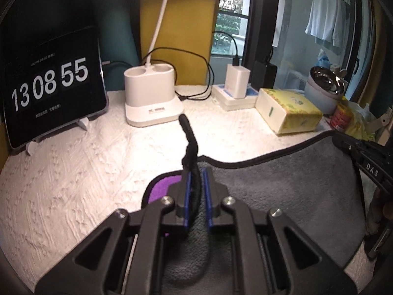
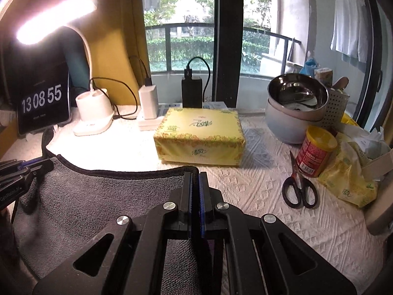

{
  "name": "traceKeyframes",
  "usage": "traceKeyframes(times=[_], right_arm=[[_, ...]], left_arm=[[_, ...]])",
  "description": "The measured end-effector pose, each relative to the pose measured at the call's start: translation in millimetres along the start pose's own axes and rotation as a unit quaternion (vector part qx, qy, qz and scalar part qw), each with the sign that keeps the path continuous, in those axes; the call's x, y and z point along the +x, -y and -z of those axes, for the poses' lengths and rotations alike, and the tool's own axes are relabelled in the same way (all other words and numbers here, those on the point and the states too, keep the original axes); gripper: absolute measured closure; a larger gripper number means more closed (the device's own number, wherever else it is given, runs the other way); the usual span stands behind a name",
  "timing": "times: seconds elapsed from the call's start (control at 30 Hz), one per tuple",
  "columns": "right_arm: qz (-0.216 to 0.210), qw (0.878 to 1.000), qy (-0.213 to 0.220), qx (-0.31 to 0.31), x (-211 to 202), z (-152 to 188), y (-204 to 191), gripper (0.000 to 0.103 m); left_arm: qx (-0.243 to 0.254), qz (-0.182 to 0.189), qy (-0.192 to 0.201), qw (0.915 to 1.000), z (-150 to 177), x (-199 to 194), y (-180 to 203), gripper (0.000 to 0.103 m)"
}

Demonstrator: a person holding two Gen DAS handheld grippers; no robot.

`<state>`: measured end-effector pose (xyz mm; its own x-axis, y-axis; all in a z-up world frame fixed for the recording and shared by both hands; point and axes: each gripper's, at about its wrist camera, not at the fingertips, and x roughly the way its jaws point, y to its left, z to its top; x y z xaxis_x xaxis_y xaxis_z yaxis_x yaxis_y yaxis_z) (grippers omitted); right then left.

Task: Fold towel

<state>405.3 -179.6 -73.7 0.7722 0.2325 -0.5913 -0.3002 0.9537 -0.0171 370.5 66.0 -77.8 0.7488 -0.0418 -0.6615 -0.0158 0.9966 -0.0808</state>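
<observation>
While the grey towel (image 2: 98,191) is lying across the lower left of the right wrist view, its black-piped far edge is running left to right between both tools. The left gripper (image 1: 196,189) is pinching a bunched corner, purple underside showing; the right gripper (image 2: 195,191) is pressing together on the opposite corner. Plush, limp pile is resting on a quilted white cover (image 2: 282,226).

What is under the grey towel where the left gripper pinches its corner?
Under the lifted corner of the grey towel held by the left gripper, a purple underside shows, above the white textured cloth. Whatever lies beneath the rest is covered.
</observation>
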Motion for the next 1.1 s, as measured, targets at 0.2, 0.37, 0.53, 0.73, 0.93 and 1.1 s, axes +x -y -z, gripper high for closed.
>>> traceKeyframes(times=[0.2, 0.37, 0.53, 0.73, 0.93, 1.1], right_arm=[[0.010, 1.000, -0.028, 0.006, 9.4, 1.2, 2.0, 0.097], [0.022, 0.999, -0.044, 0.002, 9.5, 2.6, -0.1, 0.073], [0.028, 0.999, -0.036, 0.000, -3.8, 2.6, -2.8, 0.060], [0.028, 0.999, -0.019, -0.001, -25.6, -0.5, -5.2, 0.059], [0.031, 1.000, -0.005, -0.002, -47.2, 0.1, -7.5, 0.059], [0.033, 0.999, 0.006, -0.001, -66.3, 5.5, -9.4, 0.059]], left_arm=[[-0.002, -0.002, -0.044, 0.9990, -0.3, 14.8, -0.1, 0.087], [-0.008, -0.012, -0.050, 0.9986, 0.8, 11.6, -3.7, 0.078], [-0.012, -0.022, -0.052, 0.9984, 4.0, 3.3, -8.5, 0.028], [-0.015, -0.014, -0.038, 0.9991, 5.3, -17.3, -6.7, 0.016], [-0.025, -0.011, -0.008, 0.9996, 2.9, -46.6, -2.2, 0.015], [-0.030, -0.011, 0.011, 0.9994, 5.8, -69.8, 0.9, 0.014]])
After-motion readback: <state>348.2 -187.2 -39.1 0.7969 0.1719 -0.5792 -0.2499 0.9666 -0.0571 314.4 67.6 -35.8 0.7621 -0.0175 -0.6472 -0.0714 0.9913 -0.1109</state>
